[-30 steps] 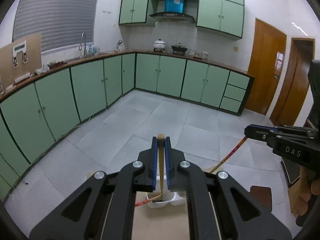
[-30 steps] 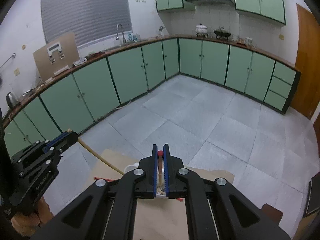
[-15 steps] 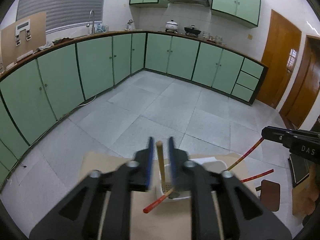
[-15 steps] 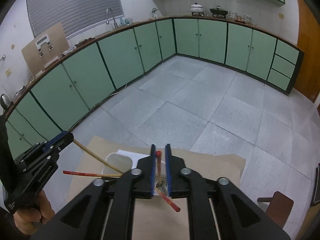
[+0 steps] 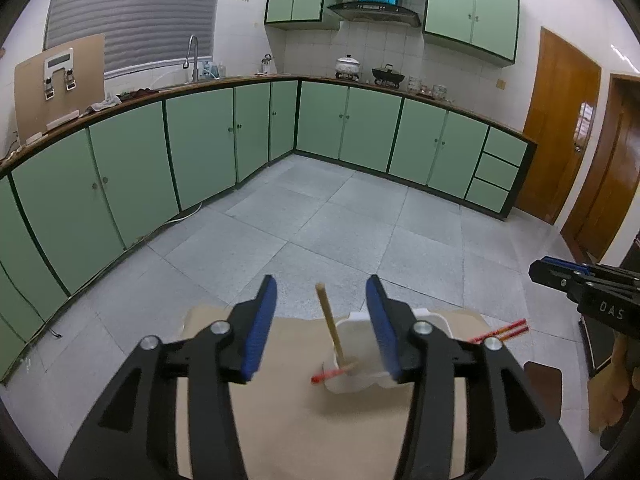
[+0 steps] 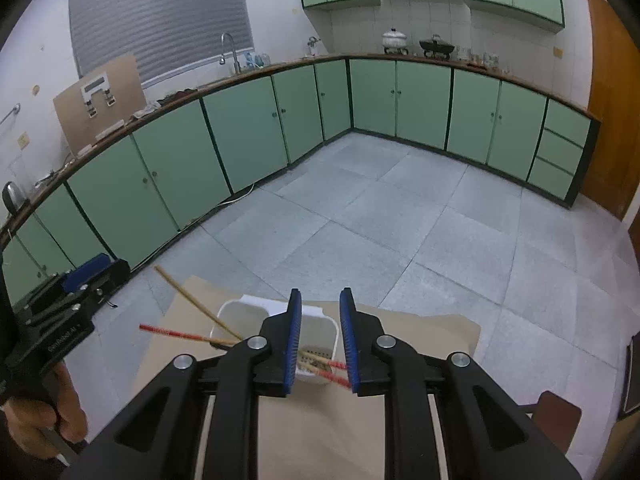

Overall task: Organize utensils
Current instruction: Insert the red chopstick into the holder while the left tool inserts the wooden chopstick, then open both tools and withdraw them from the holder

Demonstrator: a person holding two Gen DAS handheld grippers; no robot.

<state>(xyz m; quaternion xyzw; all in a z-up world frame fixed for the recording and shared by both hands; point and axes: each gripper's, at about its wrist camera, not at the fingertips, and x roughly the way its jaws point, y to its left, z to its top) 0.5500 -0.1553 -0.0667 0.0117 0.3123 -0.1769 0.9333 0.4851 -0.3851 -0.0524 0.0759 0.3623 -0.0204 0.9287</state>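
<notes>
Now both black blue-padded grippers, left and right, gape empty above the white plastic utensil caddy on the tan tabletop. Its tan wooden chopstick and red chopsticks lean inside (white lettering "DAS" marks the right gripper's body).

Background: green base cabinets run along two walls under a dark wooden countertop. Sink faucet below a shuttered window. White lidded pot and dark wok under the range hood. Cardboard panel leans on the counter. Grey tiled floor. Brown wooden doors at right. Black kettle at far left, right view.
</notes>
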